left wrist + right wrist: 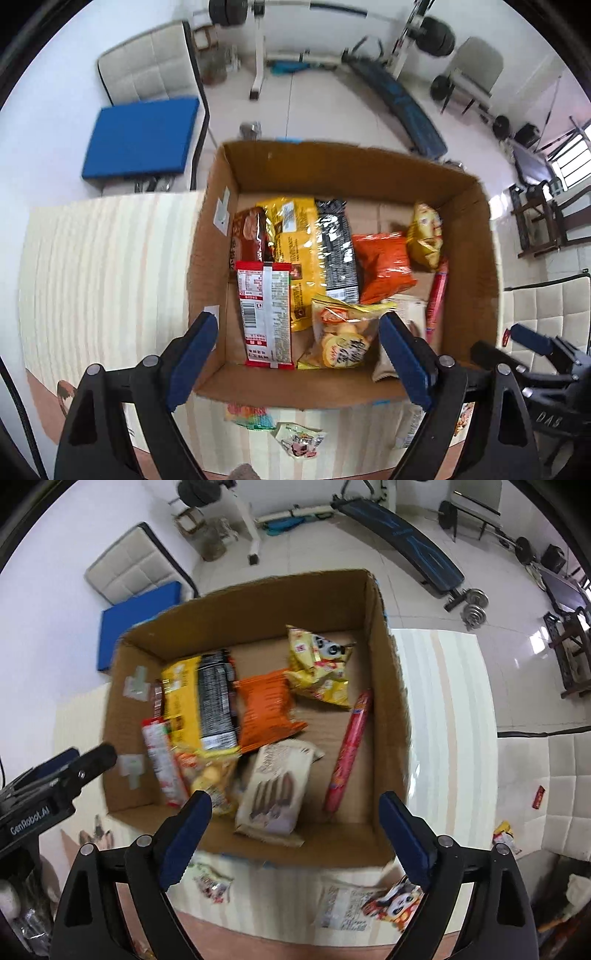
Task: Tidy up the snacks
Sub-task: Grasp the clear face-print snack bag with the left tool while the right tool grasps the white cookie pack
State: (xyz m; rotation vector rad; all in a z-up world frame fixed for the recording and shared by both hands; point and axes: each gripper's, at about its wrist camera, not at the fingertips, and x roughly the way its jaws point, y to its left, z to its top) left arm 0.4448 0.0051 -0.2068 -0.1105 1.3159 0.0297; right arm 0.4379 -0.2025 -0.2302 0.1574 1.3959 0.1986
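Note:
An open cardboard box stands on the striped table and holds several snack packets. My left gripper hangs open above the box's near side, over a red-and-white packet and a yellow bag of round biscuits; nothing sits between its pads. My right gripper is also open, above a beige wafer packet and beside a long red sausage stick. An orange bag, a yellow packet and a yellow panda bag lie deeper inside.
Loose snack packets lie on the table in front of the box: a small cartoon packet, a white label packet and a red panda packet. White chairs, a blue cushion and gym equipment stand beyond.

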